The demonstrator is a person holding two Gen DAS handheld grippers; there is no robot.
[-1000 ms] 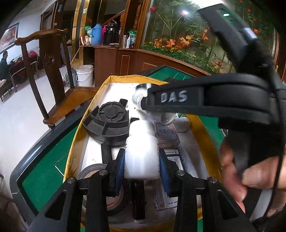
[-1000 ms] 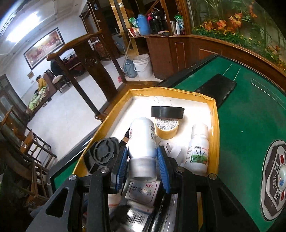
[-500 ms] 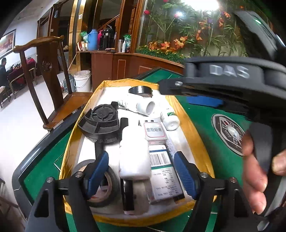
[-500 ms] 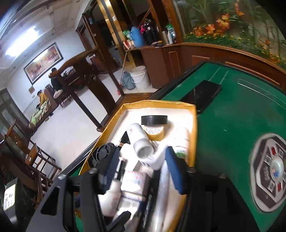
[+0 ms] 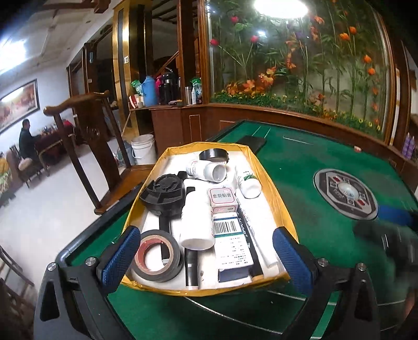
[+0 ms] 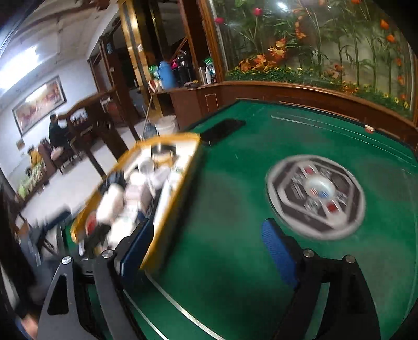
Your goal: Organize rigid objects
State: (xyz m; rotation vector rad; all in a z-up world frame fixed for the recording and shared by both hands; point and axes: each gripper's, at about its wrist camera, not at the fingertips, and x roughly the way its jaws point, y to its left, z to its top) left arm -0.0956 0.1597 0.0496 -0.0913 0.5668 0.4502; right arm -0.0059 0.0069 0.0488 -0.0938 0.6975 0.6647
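- Our left tool (image 5: pixel 206 257) and right tool (image 6: pixel 207 252) both gape, released and empty.
- Bottles, boxes and tapes lie packed in the yellow tray (image 5: pixel 271 185), centre frame on the worktop (image 5: pixel 300 167).
- Sorting looks finished, though the right view is blurred.

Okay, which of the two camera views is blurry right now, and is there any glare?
Right wrist view: heavy motion blur smears the tray and the round table console. Left wrist view: sharp on the tray, blurred only at the far right edge, with ceiling-light glare at the top.
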